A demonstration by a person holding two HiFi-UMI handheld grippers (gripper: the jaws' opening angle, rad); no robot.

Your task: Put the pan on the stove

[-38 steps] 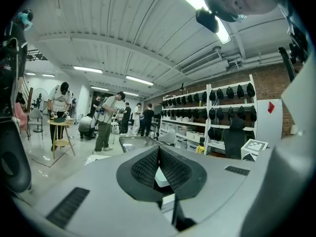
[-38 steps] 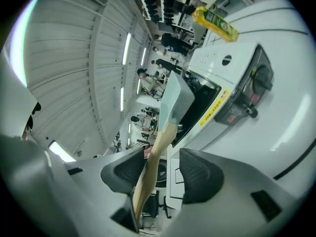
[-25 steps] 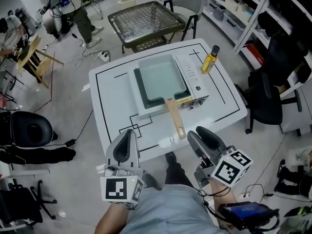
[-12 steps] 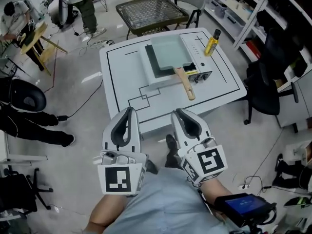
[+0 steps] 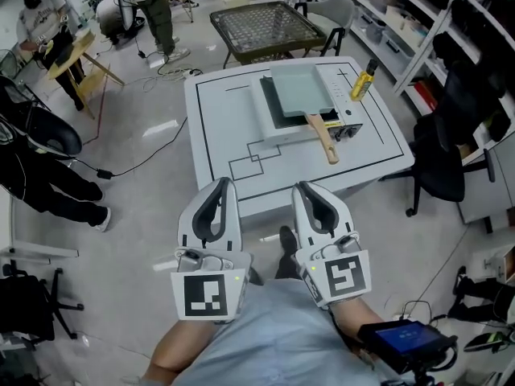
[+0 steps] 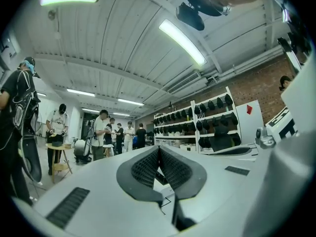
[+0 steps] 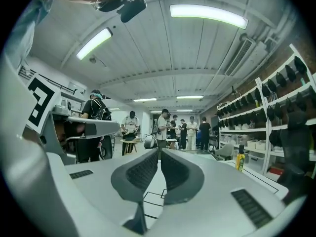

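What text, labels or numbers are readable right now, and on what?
No readable text anywhere.
Stove control panel: print too small to read.
Yellow bottle: label too small to read.
Wrist screen: blurred.
Marker cubes: square patterns only, no letters.

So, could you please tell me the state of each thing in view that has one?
Pan: resting flat on the stove, wooden handle pointing toward the person, untouched.
Stove: on the table, covered by the pan; whether lit cannot be told.
Yellow bottle: upright, capped, beside the stove.
Left gripper: shut, empty, short of the table.
Right gripper: shut, jaws have just been closing, nothing between them.
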